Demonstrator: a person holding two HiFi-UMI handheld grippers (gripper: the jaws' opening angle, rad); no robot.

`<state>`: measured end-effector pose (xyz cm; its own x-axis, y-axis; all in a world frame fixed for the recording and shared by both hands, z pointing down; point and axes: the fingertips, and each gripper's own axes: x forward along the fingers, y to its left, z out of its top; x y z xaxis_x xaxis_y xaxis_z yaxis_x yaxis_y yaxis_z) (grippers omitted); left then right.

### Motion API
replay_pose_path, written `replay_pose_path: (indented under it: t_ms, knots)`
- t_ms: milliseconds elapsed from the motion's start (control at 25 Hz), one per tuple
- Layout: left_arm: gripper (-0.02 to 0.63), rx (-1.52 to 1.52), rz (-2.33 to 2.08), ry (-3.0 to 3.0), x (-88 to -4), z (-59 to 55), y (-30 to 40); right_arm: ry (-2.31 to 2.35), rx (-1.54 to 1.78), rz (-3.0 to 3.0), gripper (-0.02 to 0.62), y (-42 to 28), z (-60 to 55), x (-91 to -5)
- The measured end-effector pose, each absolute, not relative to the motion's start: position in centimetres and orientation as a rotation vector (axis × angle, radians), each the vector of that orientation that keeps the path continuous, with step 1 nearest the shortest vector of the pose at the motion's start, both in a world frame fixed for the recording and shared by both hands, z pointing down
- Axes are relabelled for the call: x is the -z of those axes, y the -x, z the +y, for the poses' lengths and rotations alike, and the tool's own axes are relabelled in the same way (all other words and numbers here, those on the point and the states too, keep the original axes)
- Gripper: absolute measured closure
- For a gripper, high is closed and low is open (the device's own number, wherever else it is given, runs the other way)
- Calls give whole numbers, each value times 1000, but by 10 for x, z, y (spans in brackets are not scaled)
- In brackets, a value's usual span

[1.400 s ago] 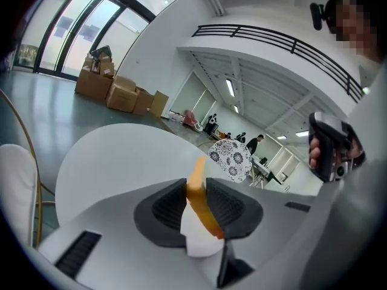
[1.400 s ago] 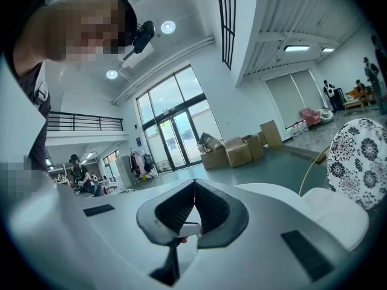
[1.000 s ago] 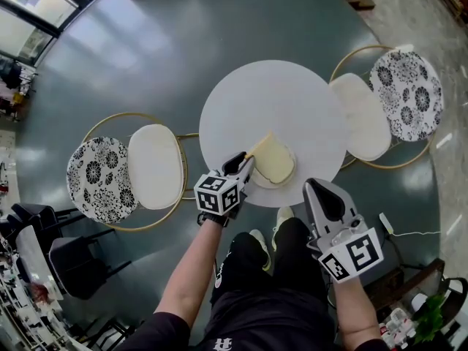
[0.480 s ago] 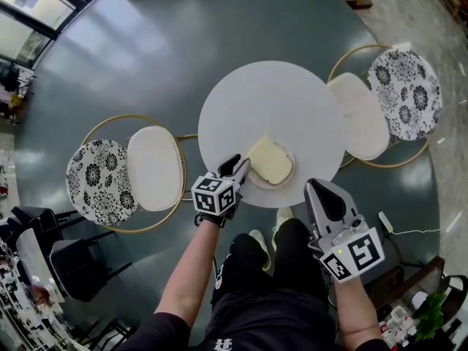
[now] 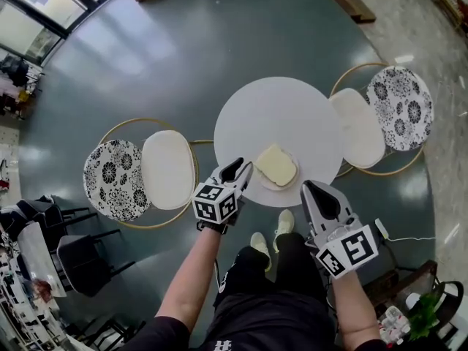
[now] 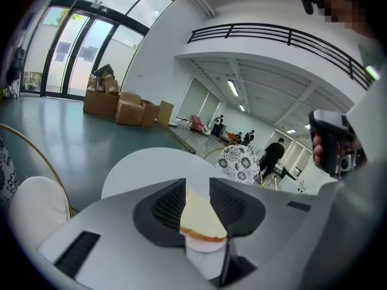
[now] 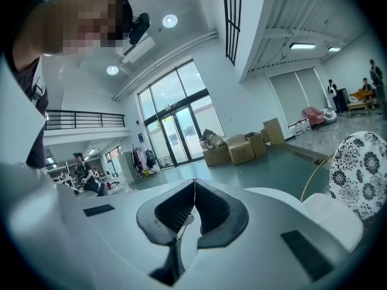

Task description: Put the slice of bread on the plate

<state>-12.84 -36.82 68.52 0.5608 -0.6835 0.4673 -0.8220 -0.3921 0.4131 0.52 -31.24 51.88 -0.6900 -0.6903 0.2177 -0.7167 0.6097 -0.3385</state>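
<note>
The slice of bread (image 5: 276, 165) lies flat on a small white plate (image 5: 265, 183) near the front edge of the round white table (image 5: 285, 112). My left gripper (image 5: 240, 169) hovers just left of the plate, off the bread, its jaws opening with nothing pressed between them. In the left gripper view the bread (image 6: 196, 216) and the plate (image 6: 204, 255) show through the gap of the left gripper (image 6: 198, 187), lying beyond it. My right gripper (image 5: 316, 189) hangs to the right of the plate, off the table, its jaws shut and holding nothing. In its own view the right gripper (image 7: 194, 192) has its tips together.
Two gold-framed chairs with cream seats and floral backs flank the table, one at the left (image 5: 168, 168) and one at the right (image 5: 360, 126). The person's shoes (image 5: 284, 220) sit under the table's near edge. Cardboard boxes (image 6: 121, 104) stand by the glass doors.
The bread was tilted in the left gripper's jaws over the plate; now it lies flat on the plate and the left gripper has let go, lifted and drawn back. The right gripper rose a little.
</note>
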Motion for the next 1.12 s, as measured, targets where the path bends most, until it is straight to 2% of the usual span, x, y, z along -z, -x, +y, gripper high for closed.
replay_pose_path:
  t_ms: [440, 560, 760, 1120]
  knots:
    - [483, -171, -1189, -2384, -523, -333, 98, -1191, -543, -2773, 591, 7, -304, -453]
    - [511, -135, -1200, -2446, -481, -320, 92, -1195, -514, -2786, 591, 7, -299, -433]
    - [598, -70, -1235, -2553, -415, -294, 87, -1183, -440, -2835, 589, 11, -288, -393]
    - [600, 24, -1269, -2622, -340, -255, 73, -1126, -316, -2903, 591, 29, -263, -341]
